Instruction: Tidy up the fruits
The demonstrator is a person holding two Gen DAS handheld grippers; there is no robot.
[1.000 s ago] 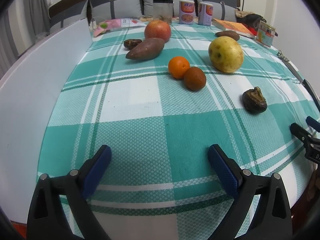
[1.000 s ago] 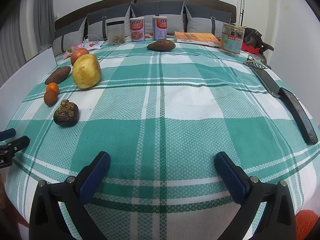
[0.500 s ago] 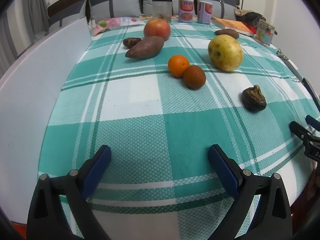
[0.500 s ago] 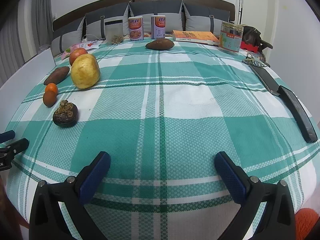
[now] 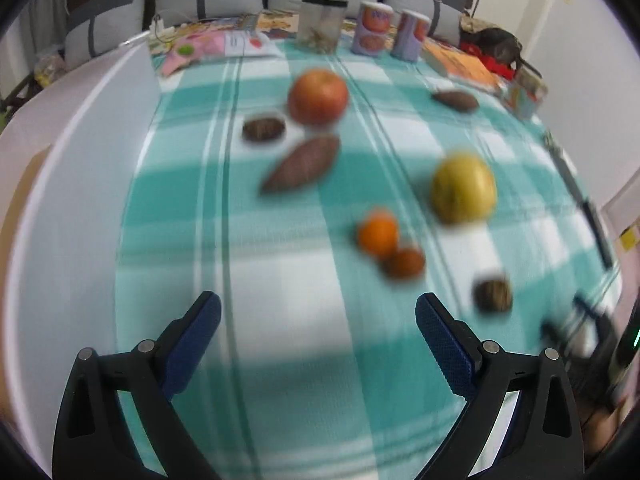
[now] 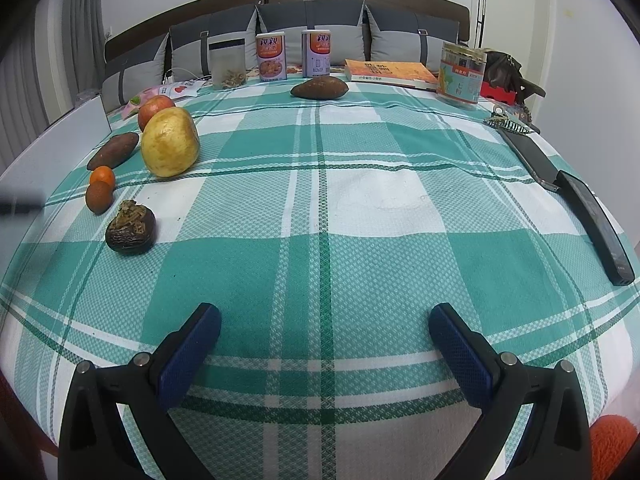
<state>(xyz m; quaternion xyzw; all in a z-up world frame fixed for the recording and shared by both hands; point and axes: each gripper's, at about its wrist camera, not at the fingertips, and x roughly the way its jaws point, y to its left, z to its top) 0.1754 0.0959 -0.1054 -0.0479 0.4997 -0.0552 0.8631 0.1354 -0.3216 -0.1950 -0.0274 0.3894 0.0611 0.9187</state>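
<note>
Fruits lie on the green plaid tablecloth [image 6: 360, 264]. The left wrist view is motion-blurred: red apple [image 5: 318, 96], sweet potato [image 5: 301, 164], yellow pomelo [image 5: 463, 187], orange [image 5: 378, 234], brownish orange fruit [image 5: 404, 263], two dark wrinkled fruits [image 5: 492, 294] [image 5: 263, 129]. My left gripper [image 5: 318, 320] is open and empty, raised above the cloth. My right gripper [image 6: 325, 328] is open and empty near the front edge. The right wrist view shows the pomelo [image 6: 170, 147], apple [image 6: 154, 109], orange [image 6: 102, 176], dark fruit [image 6: 130, 227] at left and another sweet potato [image 6: 319, 89] far back.
A white board [image 5: 60, 184] borders the table's left side. Cans [image 6: 271, 57] [image 6: 316, 53], a plastic jar [image 6: 227, 65], a book [image 6: 390, 74] and a tin [image 6: 460, 76] stand along the back. A long dark cleaver-like tool [image 6: 568, 196] lies at the right edge.
My left gripper has risen and moved forward fast over the cloth, toward the fruits; its view is blurred. My right gripper has barely moved. Both stay open.
</note>
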